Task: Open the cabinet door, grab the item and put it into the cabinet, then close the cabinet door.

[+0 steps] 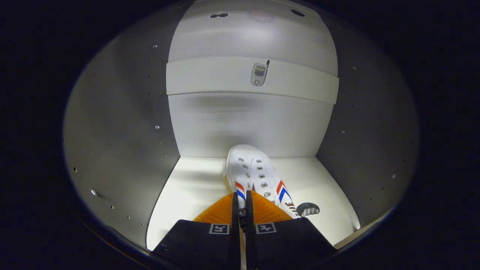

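I am looking into the white cabinet, down onto its bottom board (195,187). A white sneaker (249,168) with metal eyelets and red and blue stripes points toward the back wall, its sole low over or on that board; I cannot tell which. My gripper (242,200) is shut on the sneaker, both fingers pressing the thin edge of its upper near the heel. The heel end is hidden behind the fingers.
A shelf (210,80) crosses the cabinet above, with a small grey flip phone (259,74) lying on it. Grey side walls (123,131) with rows of peg holes close in left and right. A dark round fitting (307,209) sits in the floor right of the shoe.
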Available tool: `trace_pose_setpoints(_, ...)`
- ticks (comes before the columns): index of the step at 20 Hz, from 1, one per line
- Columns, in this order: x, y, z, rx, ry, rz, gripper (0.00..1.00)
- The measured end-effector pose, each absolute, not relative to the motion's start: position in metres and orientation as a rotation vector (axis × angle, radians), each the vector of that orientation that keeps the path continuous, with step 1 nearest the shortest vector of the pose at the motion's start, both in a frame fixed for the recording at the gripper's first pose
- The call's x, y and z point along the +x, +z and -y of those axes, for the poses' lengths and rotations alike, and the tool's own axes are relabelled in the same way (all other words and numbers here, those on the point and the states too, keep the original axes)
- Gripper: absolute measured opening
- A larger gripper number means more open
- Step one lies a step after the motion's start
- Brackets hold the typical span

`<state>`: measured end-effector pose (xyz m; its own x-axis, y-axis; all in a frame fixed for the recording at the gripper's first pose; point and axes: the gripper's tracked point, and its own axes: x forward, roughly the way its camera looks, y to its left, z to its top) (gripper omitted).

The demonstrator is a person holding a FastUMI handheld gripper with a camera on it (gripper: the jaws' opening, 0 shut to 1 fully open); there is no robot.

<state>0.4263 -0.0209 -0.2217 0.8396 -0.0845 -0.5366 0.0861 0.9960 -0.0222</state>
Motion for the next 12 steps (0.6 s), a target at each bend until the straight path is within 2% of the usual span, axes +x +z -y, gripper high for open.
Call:
trace_pose_setpoints(1,0.426,-0.218,0.020,0.008,-0.097,-0.558,0.10)
trace_pose_setpoints(3,0.428,-0.200,0.024,-0.004,-0.121,-0.504,0.19)
trace_pose_setpoints(5,0.415,-0.182,0.023,-0.011,-0.122,-0.472,0.22)
trace_pose_setpoints(9,0.368,-0.157,0.014,0.016,-0.102,-0.457,0.78)
trace_pose_setpoints(10,0.353,-0.148,0.011,0.016,-0.092,-0.443,0.88)
trace_pose_setpoints(12,0.319,-0.122,0.007,0.000,-0.076,-0.387,0.98)
